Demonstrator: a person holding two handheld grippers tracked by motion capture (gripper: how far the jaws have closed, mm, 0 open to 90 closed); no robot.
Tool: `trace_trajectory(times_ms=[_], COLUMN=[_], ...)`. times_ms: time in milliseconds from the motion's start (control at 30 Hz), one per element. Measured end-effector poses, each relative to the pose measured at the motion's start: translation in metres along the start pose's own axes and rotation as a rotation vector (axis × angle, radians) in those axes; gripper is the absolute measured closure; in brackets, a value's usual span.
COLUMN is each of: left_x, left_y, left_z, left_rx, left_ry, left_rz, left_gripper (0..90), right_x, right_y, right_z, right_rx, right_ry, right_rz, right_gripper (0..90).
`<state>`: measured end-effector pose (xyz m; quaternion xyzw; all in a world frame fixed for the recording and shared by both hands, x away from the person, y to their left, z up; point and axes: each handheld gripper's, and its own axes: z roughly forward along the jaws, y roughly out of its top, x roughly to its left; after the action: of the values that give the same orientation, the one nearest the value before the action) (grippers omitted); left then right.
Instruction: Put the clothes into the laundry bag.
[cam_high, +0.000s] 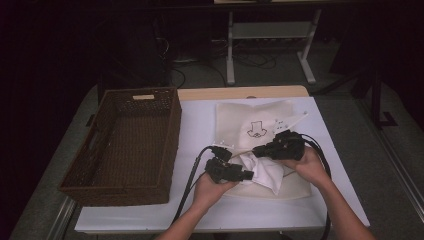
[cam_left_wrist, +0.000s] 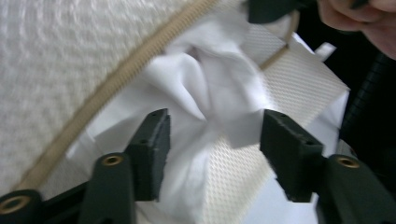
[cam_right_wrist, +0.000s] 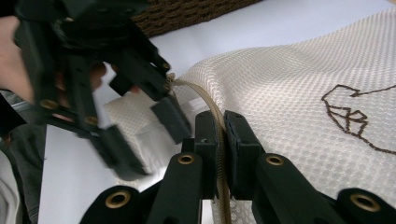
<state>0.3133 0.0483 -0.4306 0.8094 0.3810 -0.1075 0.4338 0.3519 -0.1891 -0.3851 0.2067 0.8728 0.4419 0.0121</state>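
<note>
A cream mesh bag (cam_high: 260, 125) with a brown stitched drawing lies flat on the white table. A crumpled white cloth (cam_high: 265, 172) sticks out of its zipped opening. My right gripper (cam_right_wrist: 220, 123) is shut on the bag's tan zipper edge (cam_right_wrist: 205, 100) and holds it lifted; from above, the right gripper (cam_high: 257, 150) sits at the bag's left rim. My left gripper (cam_left_wrist: 215, 135) is open, its jaws standing either side of the white cloth (cam_left_wrist: 210, 93) without pressing it. The tan zipper (cam_left_wrist: 116, 79) runs diagonally past that cloth. From above, the left gripper (cam_high: 247, 175) points right at the cloth.
A dark woven basket (cam_high: 125, 145) with nothing in it stands on the left half of the table (cam_high: 200, 130). Cables trail from both grippers toward the front edge. Beyond the table, a white frame (cam_high: 270, 30) stands on the floor.
</note>
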Motion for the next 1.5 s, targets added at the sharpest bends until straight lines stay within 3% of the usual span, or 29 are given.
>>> trace_trajectory(times_ms=[67, 133, 200, 267, 367, 500, 667, 767, 833, 867, 1067, 1167, 1300, 1333, 1500], left_x=[-0.002, -0.007, -0.009, -0.006, -0.001, -0.001, -0.001, 0.004, 0.008, 0.01, 0.015, 0.016, 0.018, 0.018, 0.018], left_y=[-0.003, -0.005, -0.006, -0.005, -0.002, 0.003, 0.019, 0.027, 0.029, 0.029, 0.031, 0.032, 0.036, 0.037, 0.041], left_z=[0.003, 0.008, 0.016, 0.024, 0.035, 0.043, 0.044, 0.047, 0.047, 0.047, 0.048, 0.049, 0.048, 0.049, 0.05], left_rx=[0.023, 0.046, 0.062, 0.06, 0.039, 0.014, -0.059, -0.057, -0.059, -0.059, -0.053, -0.05, -0.042, -0.041, -0.032], left_ry=[-0.03, -0.027, 0.014, 0.05, 0.092, 0.121, 0.144, 0.159, 0.158, 0.161, 0.163, 0.174, 0.185, 0.187, 0.199], left_rz=[-0.004, 0.019, 0.043, 0.04, 0.022, 0.029, 0.013, 0.01, 0.0, -0.002, -0.016, -0.016, -0.019, -0.021, -0.025], left_gripper=[38.0, 37.8, 37.4, 39.6, 53.4, 82.2, 84.8, 84.7, 84.7, 84.6, 84.6, 84.7, 84.7, 84.7, 84.8], right_x=[-0.001, -0.001, -0.002, -0.002, -0.001, 0.002, 0.004, 0.004, 0.006, 0.01, 0.029, 0.04, 0.05, 0.053, 0.058], right_y=[0.0, 0.0, 0.0, 0.0, 0.0, 0.001, 0.002, 0.001, 0.001, 0.0, -0.008, -0.02, -0.036, -0.043, -0.052], right_z=[0.002, 0.003, 0.004, 0.005, 0.005, 0.004, 0.002, -0.001, -0.005, -0.01, -0.017, -0.009, 0.009, 0.019, 0.035], right_rx=[0.011, 0.013, 0.01, 0.009, 0.007, 0.014, 0.018, 0.005, -0.011, -0.038, -0.077, -0.046, 0.038, 0.079, 0.143], right_ry=[-0.009, -0.009, -0.008, -0.004, -0.001, -0.001, -0.016, -0.028, -0.038, -0.046, -0.031, -0.007, 0.028, 0.055, 0.06], right_rz=[-0.002, 0.002, 0.004, 0.004, 0.002, -0.01, -0.025, -0.017, -0.011, -0.013, -0.054, -0.088, -0.104, -0.103, -0.127], right_gripper=[83.9, 83.9, 83.9, 83.9, 83.9, 83.9, 84.1, 80.5, 73.3, 64.8, 61.2, 59.4, 58.7, 59.6, 59.7])
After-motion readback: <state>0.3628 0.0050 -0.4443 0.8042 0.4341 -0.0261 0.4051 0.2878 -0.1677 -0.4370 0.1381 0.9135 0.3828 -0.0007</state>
